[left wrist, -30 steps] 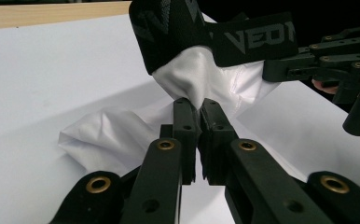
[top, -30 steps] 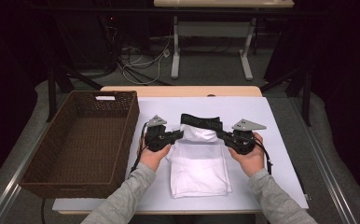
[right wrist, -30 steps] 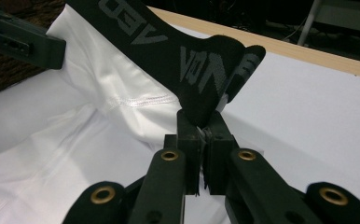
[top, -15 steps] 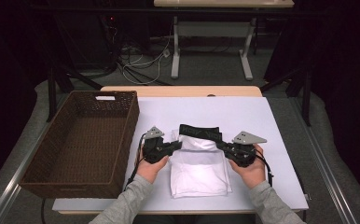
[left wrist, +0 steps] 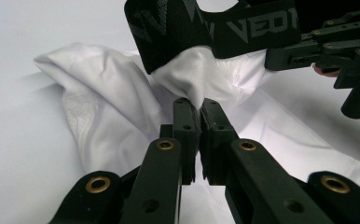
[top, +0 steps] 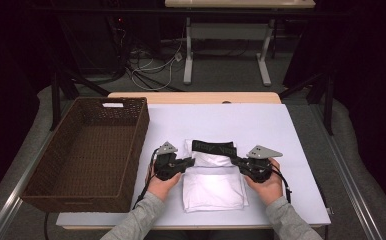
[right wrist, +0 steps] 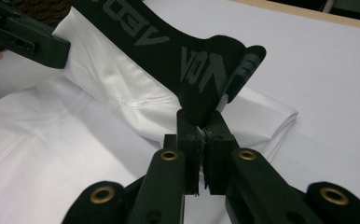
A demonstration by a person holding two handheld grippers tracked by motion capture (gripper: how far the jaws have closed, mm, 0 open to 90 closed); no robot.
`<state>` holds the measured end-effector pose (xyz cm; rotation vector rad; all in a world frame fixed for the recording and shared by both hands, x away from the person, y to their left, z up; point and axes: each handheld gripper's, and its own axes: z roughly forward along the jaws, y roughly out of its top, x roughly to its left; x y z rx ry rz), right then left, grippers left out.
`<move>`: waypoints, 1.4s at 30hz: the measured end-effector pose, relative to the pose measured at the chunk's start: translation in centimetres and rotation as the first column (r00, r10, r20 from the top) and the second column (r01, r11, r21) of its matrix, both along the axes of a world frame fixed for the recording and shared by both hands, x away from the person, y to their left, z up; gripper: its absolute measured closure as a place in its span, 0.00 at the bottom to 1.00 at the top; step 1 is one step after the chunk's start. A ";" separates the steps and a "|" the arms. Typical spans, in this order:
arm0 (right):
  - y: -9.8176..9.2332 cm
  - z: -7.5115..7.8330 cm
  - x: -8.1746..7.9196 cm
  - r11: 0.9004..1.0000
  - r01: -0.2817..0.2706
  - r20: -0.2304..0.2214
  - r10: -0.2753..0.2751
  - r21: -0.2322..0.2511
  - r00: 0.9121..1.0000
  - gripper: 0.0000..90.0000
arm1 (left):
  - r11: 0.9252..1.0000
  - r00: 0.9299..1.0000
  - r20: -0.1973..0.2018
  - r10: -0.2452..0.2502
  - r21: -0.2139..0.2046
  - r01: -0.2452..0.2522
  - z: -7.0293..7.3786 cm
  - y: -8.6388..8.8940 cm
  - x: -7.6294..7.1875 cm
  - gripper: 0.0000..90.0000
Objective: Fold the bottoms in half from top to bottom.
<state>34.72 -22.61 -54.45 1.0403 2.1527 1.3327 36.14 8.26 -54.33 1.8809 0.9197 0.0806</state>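
Note:
A white garment (top: pixel 213 187) with a black lettered waistband (top: pixel 213 147) lies folded on the white table (top: pixel 281 130). My left gripper (top: pixel 192 161) is shut on white cloth at the garment's left side, just under the waistband (left wrist: pixel 215 28); its pads (left wrist: pixel 183 116) pinch the fabric (left wrist: pixel 192 74). At the right end my right gripper (top: pixel 236 161) is shut on the waistband (right wrist: pixel 201 65), above the white cloth (right wrist: pixel 75 140). The far half of the garment is held slightly raised over the flat near half. Both hands grip from the near side.
A brown wicker basket (top: pixel 88 150) stands on the table's left part, close to my left hand. A wooden strip (top: pixel 196 97) runs along the far table edge. Beyond it are table legs and cables (top: pixel 156 65) on the floor.
Both grippers have come toward the near edge and lower, bringing the waistband end over the flat part of the garment. Both grips stayed shut.

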 end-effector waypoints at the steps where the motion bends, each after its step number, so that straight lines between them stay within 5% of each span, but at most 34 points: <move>1: 0.0 -0.1 0.0 1.000 -0.005 -0.005 0.005 -0.005 1.000 0.97 | 1.000 1.000 0.001 -0.001 0.002 0.001 -0.1 0.0 0.0 0.96; 12: 0.2 -1.0 -0.4 0.999 -0.018 -0.002 0.017 -0.032 1.000 0.97 | 1.000 0.999 -0.040 0.001 0.008 -0.001 -0.8 -0.1 -0.3 0.91; 21: 0.2 -1.3 -0.5 0.999 -0.019 0.004 0.019 -0.031 1.000 0.97 | 1.000 1.000 -0.017 0.007 -0.008 -0.007 1.3 -0.1 -0.2 0.61; 30: 0.2 -1.6 -0.6 0.999 -0.020 -0.002 0.020 -0.030 1.000 0.97 | 0.997 0.997 -0.020 0.074 -0.001 -0.074 2.0 -0.6 1.7 0.42; 42: 0.2 -1.7 -0.5 1.000 -0.013 -0.005 0.013 -0.027 1.000 0.97 | 0.996 0.991 -0.109 0.077 -0.029 -0.081 1.0 -1.5 4.4 0.39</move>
